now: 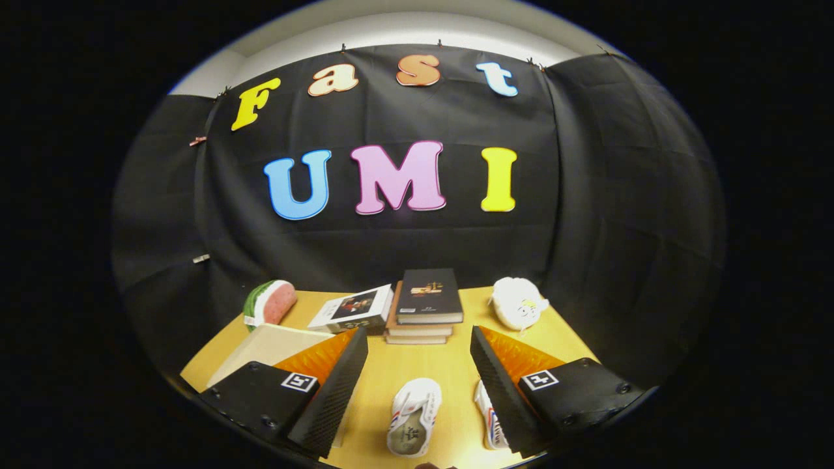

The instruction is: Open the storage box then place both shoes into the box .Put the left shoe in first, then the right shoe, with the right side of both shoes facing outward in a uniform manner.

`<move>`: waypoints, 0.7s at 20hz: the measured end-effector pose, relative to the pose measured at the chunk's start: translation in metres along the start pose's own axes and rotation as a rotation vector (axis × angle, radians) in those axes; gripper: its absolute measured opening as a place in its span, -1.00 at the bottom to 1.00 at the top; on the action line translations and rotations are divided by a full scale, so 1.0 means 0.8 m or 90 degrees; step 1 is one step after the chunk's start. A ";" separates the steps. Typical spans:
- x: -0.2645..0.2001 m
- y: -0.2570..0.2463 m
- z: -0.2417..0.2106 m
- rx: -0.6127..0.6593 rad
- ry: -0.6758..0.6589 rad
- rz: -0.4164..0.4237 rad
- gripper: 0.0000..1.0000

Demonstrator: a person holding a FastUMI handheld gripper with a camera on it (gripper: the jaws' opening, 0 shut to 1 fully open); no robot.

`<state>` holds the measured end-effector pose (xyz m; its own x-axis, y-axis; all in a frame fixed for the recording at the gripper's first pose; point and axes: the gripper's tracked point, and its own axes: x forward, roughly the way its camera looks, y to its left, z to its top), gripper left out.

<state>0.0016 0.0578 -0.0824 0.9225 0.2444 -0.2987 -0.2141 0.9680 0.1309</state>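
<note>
Two shoes, one [413, 417] between the wide-open, empty fingers [417, 391], the other [490, 423] beside it, risk being boxed in wrong order.

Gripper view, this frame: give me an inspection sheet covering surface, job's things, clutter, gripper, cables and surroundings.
Surface: yellow wooden table, bare in the middle.
Job's things: one white sneaker lies on the table between the fingers; a second white sneaker lies beside it, partly hidden by one finger. A pale flat board, possibly part of the storage box, shows past the other finger; whether it is open cannot be told.
Clutter: watermelon-slice toy, tilted book, stack of books, white plush toy, all at the table's far edge.
Gripper: gripper open, fingers wide apart, holding nothing.
Cables: nothing seen.
Surroundings: black cloth wall, pale ceiling above.
</note>
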 end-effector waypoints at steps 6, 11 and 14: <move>0.014 0.024 -0.064 0.096 0.128 0.085 0.97; 0.017 0.064 -0.114 0.240 0.246 0.182 0.96; 0.015 0.082 -0.150 0.288 0.316 0.222 0.96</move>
<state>-0.0396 0.1310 -0.1910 0.5501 0.6328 -0.5450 -0.2154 0.7380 0.6395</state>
